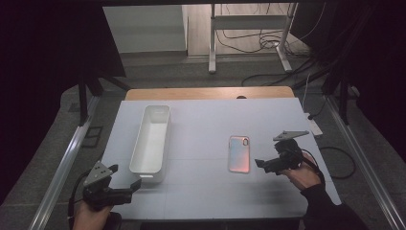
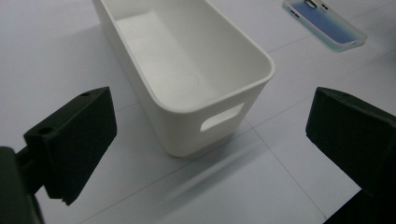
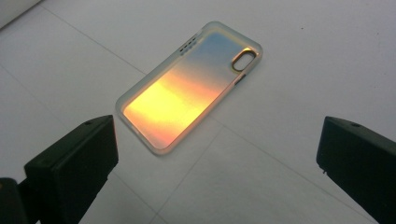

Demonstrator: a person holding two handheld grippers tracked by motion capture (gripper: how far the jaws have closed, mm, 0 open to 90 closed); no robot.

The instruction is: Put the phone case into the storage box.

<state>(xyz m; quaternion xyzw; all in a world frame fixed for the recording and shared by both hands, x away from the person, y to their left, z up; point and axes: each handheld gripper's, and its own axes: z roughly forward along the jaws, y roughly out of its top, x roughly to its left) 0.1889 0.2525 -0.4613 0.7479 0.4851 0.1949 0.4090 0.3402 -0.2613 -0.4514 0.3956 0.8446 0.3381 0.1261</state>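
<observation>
Phone case [image 3: 189, 88] is lying flat on the table [image 1: 206, 191], just ahead of the wide-spread right gripper [image 1: 265, 165]. Left gripper [image 1: 129, 184], also spread, is parked by the bin [image 1: 152, 139]. That thin edge could easily get skidded away.

A white-topped table [image 1: 210, 191] with a wooden far edge carries two things. A long white bin [image 1: 151, 139], empty and upright, lies toward nine o'clock. An iridescent phone case [image 1: 239, 154] lies flat toward three o'clock, well apart from it.
</observation>
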